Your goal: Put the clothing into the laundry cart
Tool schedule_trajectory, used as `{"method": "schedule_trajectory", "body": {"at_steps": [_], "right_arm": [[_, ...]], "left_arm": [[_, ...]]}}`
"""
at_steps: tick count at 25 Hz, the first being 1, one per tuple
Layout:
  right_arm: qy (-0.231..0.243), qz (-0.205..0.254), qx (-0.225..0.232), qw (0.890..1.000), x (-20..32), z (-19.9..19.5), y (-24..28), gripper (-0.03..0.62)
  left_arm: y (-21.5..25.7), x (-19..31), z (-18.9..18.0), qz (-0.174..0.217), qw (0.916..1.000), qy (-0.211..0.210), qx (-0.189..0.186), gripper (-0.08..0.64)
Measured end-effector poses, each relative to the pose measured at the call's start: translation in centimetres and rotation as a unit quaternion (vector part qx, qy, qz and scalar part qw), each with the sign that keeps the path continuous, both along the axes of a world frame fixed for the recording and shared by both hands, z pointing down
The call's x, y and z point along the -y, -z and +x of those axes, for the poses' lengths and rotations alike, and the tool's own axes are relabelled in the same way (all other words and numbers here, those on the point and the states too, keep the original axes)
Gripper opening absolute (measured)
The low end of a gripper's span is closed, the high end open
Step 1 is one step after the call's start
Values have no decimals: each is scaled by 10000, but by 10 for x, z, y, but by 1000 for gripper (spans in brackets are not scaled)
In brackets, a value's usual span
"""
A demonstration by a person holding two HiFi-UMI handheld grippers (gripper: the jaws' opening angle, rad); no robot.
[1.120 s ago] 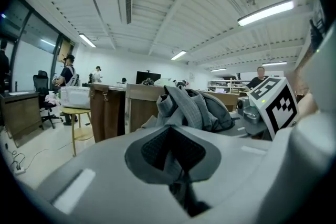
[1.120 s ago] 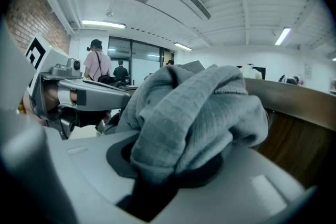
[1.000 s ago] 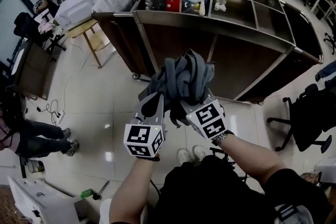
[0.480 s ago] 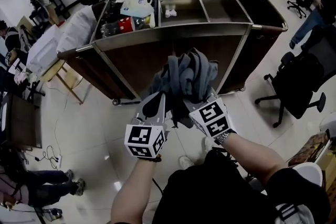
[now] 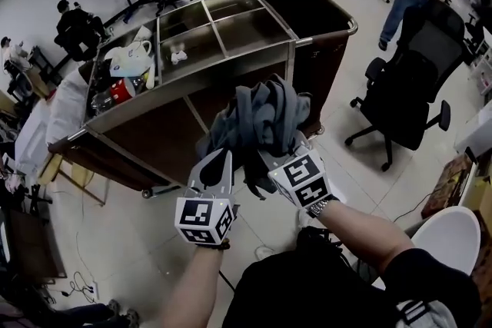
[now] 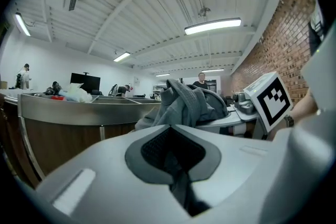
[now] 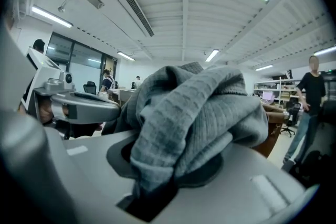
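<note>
open office with a pale tiled floor; the laundry cart [image 5: 154,142] stands just ahead of me, its long side slanting across my view. both claws grip the same grey clothing [image 5: 261,119], held up off the floor: the left claw [image 5: 221,161] pinches a thin fold, the right claw [image 5: 278,157] is closed on a thick bunch beside it. the cart's dark open bag [image 5: 307,11] lies ahead and to the right, nearer the right claw, so i judge the bundle must go forward, rightward and over that rim

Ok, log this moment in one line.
left gripper: shut on grey clothing | right gripper: shut on grey clothing | laundry cart: ahead, nothing dropped in yet
</note>
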State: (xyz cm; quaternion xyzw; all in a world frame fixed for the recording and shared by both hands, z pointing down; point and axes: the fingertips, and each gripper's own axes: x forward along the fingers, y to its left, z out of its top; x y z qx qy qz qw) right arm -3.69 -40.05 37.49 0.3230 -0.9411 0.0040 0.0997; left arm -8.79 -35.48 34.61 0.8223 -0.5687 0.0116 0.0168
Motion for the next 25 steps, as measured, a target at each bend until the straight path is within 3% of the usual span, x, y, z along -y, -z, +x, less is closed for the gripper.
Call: {"method": "schedule_trajectory", "body": {"at_steps": [11, 25], "right_arm": [[-674, 154, 295, 9972, 75, 117, 27, 134], [-882, 538, 484, 9935, 188, 205, 77, 135]], "left_arm": [[4, 72, 100, 87, 9984, -540, 126, 2], [16, 175, 187, 252, 9961, -800, 258, 2]]}}
